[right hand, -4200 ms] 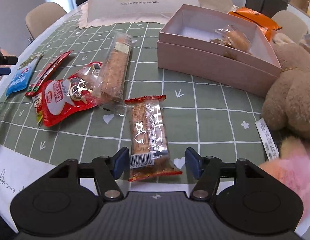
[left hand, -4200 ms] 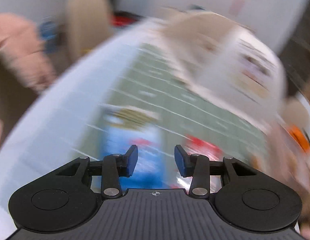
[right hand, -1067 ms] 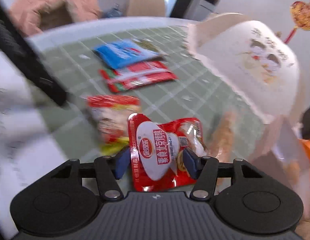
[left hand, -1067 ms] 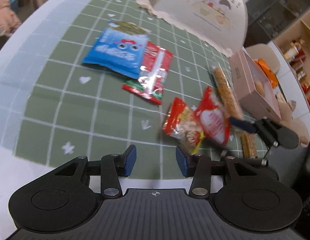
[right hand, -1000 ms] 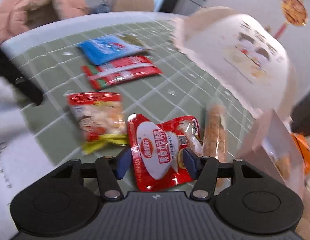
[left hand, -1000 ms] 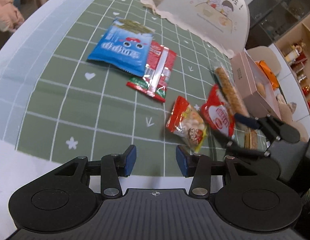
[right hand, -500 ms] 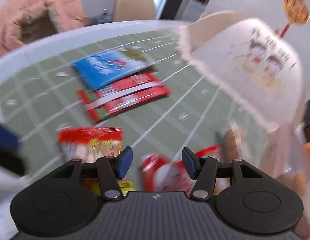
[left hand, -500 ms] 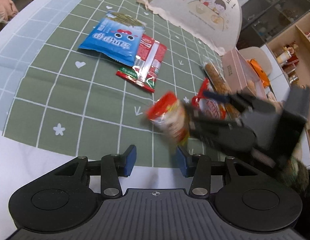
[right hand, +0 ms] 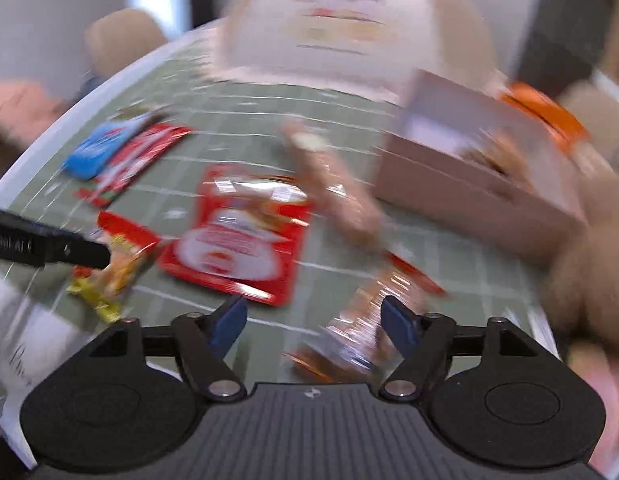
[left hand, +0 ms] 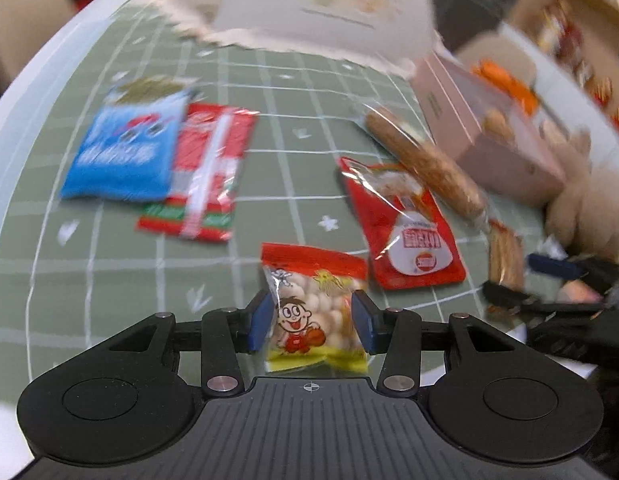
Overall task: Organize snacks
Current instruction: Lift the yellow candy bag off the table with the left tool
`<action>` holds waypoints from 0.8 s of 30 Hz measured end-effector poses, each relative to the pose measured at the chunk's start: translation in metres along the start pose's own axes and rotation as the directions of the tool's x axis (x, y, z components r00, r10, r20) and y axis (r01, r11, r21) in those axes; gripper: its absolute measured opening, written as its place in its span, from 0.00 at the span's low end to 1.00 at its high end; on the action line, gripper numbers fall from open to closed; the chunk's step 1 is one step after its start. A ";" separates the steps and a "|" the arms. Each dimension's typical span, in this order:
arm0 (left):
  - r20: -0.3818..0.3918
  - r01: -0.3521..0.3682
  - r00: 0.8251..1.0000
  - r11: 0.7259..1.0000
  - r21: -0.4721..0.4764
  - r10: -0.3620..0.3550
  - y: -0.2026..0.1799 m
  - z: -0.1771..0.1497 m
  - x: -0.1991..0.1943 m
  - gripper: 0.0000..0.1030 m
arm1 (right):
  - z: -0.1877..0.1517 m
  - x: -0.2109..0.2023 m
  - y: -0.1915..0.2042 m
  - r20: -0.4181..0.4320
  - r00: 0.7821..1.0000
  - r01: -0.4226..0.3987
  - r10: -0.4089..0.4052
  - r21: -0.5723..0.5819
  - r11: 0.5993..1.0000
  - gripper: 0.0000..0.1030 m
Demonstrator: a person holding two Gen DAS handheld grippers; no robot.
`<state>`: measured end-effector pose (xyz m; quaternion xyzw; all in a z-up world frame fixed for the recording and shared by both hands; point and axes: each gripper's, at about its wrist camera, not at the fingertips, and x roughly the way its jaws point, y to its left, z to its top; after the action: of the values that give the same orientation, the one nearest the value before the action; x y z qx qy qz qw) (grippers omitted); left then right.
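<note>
A small cartoon snack bag (left hand: 315,312), red on top and yellow below, lies on the green checked cloth (left hand: 109,264) between the blue pads of my left gripper (left hand: 313,322). The pads stand beside its edges and do not squeeze it. In the right wrist view one left finger (right hand: 49,248) reaches that bag (right hand: 117,264). My right gripper (right hand: 315,320) has its jaws opening. An orange-brown bar packet (right hand: 361,320) lies partly between them, loose. The red pouch (right hand: 241,240) lies flat ahead of it, free. The right gripper (left hand: 521,280) shows blurred at the right edge.
A blue packet (left hand: 121,152) and a red-green strip packet (left hand: 205,172) lie at the far left. A long bar in clear wrap (left hand: 425,164) lies beside the pink open box (left hand: 489,132). A plush toy (left hand: 589,200) and a white food cover (left hand: 317,4) border the cloth.
The right gripper let go of the red pouch, widened its jaws and swung right over the bar packet. The left gripper moved across until the cartoon bag sat between its jaws.
</note>
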<state>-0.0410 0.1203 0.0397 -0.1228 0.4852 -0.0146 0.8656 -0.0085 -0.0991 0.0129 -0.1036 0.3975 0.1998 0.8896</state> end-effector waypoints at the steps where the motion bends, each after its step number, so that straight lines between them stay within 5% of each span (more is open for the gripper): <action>1: -0.010 -0.014 1.000 0.999 0.048 0.014 -0.010 0.001 0.006 0.48 | -0.003 0.000 -0.009 -0.012 1.000 0.012 -0.012 0.039 0.999 0.73; 8: -0.007 -0.048 0.999 0.953 0.299 0.053 -0.057 -0.004 0.020 0.53 | -0.022 -0.002 -0.050 -0.034 0.999 0.002 0.006 0.237 0.971 0.73; 13: -0.038 0.033 0.999 0.960 0.280 -0.023 -0.050 -0.002 0.015 0.52 | -0.014 0.007 -0.063 -0.039 0.995 -0.074 0.094 0.357 0.931 0.73; 19: 0.017 0.009 1.000 0.959 0.283 -0.015 -0.051 0.001 -0.005 0.51 | 0.001 0.025 -0.059 -0.052 0.996 -0.046 0.068 0.347 0.937 0.74; 22: 0.028 -0.019 1.000 0.925 0.379 0.009 -0.072 -0.007 -0.006 0.51 | 0.001 0.026 -0.059 -0.048 0.996 -0.051 0.072 0.348 0.936 0.74; 24: 0.037 -0.062 0.998 0.878 0.476 0.050 -0.089 -0.016 0.000 0.52 | 0.000 0.023 -0.061 -0.044 0.997 -0.048 0.068 0.350 0.935 0.74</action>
<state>-0.0466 0.0309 0.0520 0.1077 0.4600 -0.1069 0.8749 0.0320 -0.1474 -0.0031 0.0620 0.4540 0.1494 0.8762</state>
